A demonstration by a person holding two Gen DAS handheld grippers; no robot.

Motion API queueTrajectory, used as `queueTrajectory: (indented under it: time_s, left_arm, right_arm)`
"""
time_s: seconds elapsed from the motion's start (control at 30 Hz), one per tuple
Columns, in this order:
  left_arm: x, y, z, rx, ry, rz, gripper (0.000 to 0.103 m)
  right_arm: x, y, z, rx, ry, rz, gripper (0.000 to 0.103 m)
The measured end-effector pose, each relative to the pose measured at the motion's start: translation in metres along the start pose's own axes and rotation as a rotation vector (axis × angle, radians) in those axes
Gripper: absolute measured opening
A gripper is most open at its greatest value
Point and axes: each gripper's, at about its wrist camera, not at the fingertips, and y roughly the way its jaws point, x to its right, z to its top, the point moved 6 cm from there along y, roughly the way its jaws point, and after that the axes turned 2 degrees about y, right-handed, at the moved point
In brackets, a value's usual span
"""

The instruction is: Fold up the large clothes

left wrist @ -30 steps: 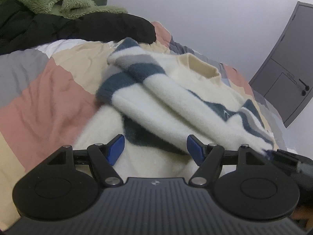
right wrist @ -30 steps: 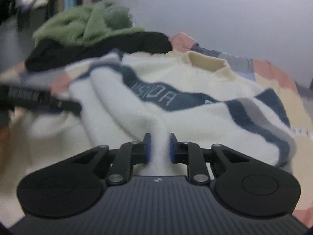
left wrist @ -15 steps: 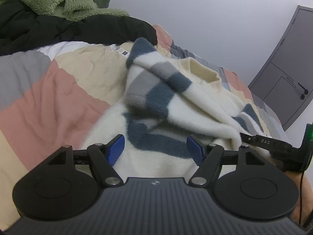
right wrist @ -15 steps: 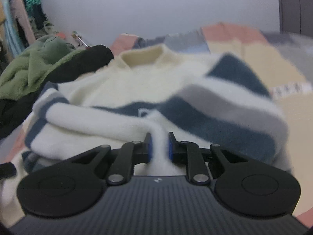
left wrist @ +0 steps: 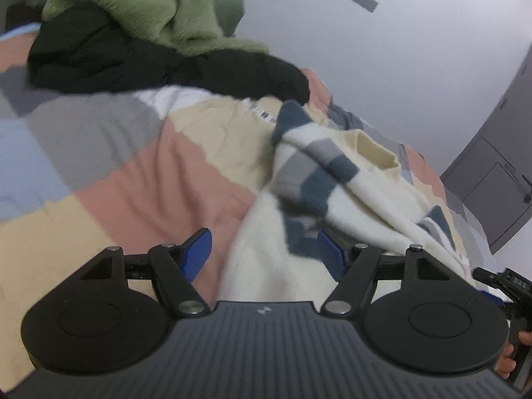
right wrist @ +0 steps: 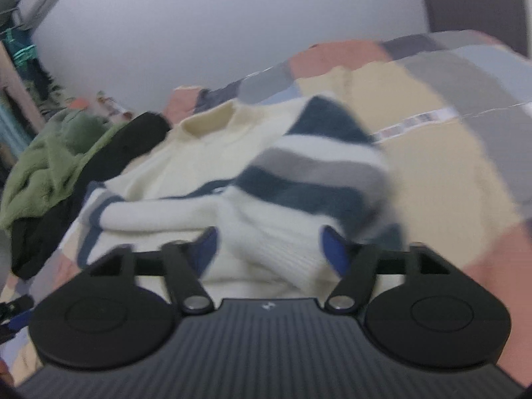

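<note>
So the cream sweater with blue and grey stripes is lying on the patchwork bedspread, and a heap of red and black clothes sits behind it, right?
Almost. The heap behind the sweater is green and black, not red and black; the left wrist view shows it clearly. The rest holds: the cream sweater with blue and grey stripes lies on the patchwork bedspread.

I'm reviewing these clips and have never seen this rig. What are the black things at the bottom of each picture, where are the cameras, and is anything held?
Each picture comes from a camera on a hand-held two-finger gripper, looking along its fingers. The left gripper is open and holds nothing. The right gripper has just been opening; the striped sweater lies between its blue pads, no longer pinched. The sweater rests on a patchwork bedspread, with a green fleece and a black garment piled behind.
</note>
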Motion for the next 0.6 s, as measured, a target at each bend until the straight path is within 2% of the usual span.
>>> queueTrajectory:
  time_s: [0.1,0.27,0.33,0.47,0.5,0.6]
  left_arm:
    - [-0.007,-0.003,-0.008,-0.031,-0.055,-0.013,0.074]
    - [-0.019,0.007,-0.03,-0.123,-0.177,-0.027,0.074]
    - [-0.023,0.01,-0.038,-0.153,-0.24,-0.059,0.074]
    - [-0.018,0.002,-0.047,-0.152,-0.377,-0.206,0.074]
    - [-0.014,-0.001,-0.049,-0.156,-0.394,-0.242,0.074]
    - [-0.006,-0.007,-0.054,-0.17,-0.4,-0.268,0.074]
  right_arm:
    - [0.02,-0.018,-0.002,0.004,0.07,-0.044,0.083]
    - [0.061,-0.031,-0.03,-0.078,0.33,-0.01,0.083]
    - [0.075,-0.031,-0.046,-0.121,0.439,-0.002,0.083]
    - [0.085,-0.025,-0.079,-0.23,0.635,0.079,0.085]
    - [0.082,-0.025,-0.082,-0.237,0.647,0.114,0.085]
    - [0.068,-0.032,-0.084,-0.233,0.633,0.198,0.085]
